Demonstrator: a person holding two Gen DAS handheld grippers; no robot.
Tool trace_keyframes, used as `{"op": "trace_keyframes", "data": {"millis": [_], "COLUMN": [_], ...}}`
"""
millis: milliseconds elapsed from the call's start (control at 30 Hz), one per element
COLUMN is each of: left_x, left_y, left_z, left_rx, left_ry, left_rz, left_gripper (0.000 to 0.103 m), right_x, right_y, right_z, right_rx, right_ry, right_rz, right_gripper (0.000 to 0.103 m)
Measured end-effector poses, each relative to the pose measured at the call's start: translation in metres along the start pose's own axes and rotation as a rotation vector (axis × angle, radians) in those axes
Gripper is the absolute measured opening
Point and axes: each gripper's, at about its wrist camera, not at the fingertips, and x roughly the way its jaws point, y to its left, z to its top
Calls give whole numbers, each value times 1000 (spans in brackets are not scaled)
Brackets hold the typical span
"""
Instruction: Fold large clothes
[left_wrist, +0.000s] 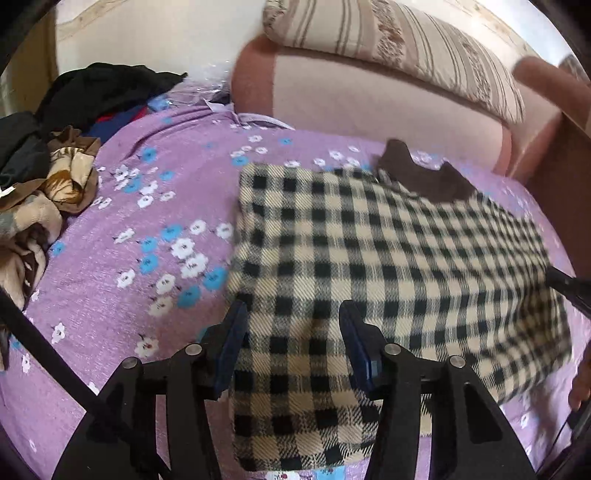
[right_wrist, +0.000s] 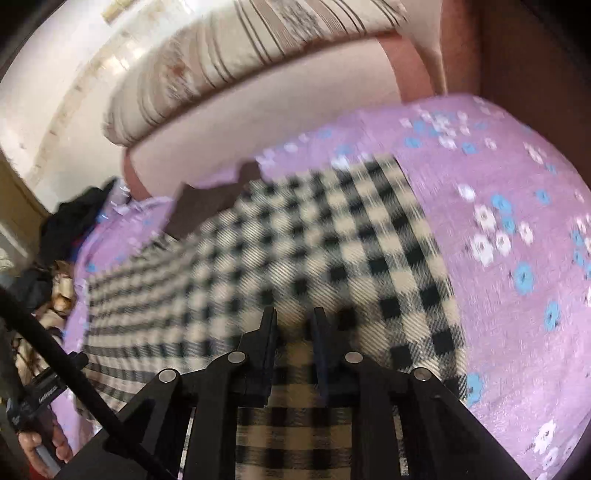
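One checked garment (left_wrist: 388, 258) lies spread flat across the purple flowered bed (left_wrist: 122, 229), its brown collar (left_wrist: 421, 173) at 12 o'clock toward the pink cushion (left_wrist: 369, 103); its sides look already turned in to a rectangle, so I judge the fold partly done with the lengthwise halving left. The left gripper (left_wrist: 293, 334) hovers over the near hem with jaws released wide, and the right gripper (right_wrist: 293, 326) has its jaws narrowed over the cloth, though I cannot tell whether they pinch it. Count: one garment in work, two grippers, one heap of unfolded clothes (left_wrist: 55, 147) at 9 o'clock
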Motion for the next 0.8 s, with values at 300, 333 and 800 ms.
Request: {"op": "trace_keyframes", "data": {"millis": [300, 333, 800], "left_x": [18, 18, 7], "left_y": [16, 21, 20], "left_z": [-12, -17, -52], "left_rx": [-74, -98, -98], "left_ry": [125, 143, 184], "left_rz": [47, 34, -18], "left_gripper": [50, 50, 50], "right_x": [34, 42, 210], "right_y": [98, 109, 251], "right_z": [-5, -6, -14], "right_rx": [-112, -113, -119], "right_ry": [121, 153, 553], "right_rz": [300, 352, 658], "right_gripper": [22, 22, 22]}}
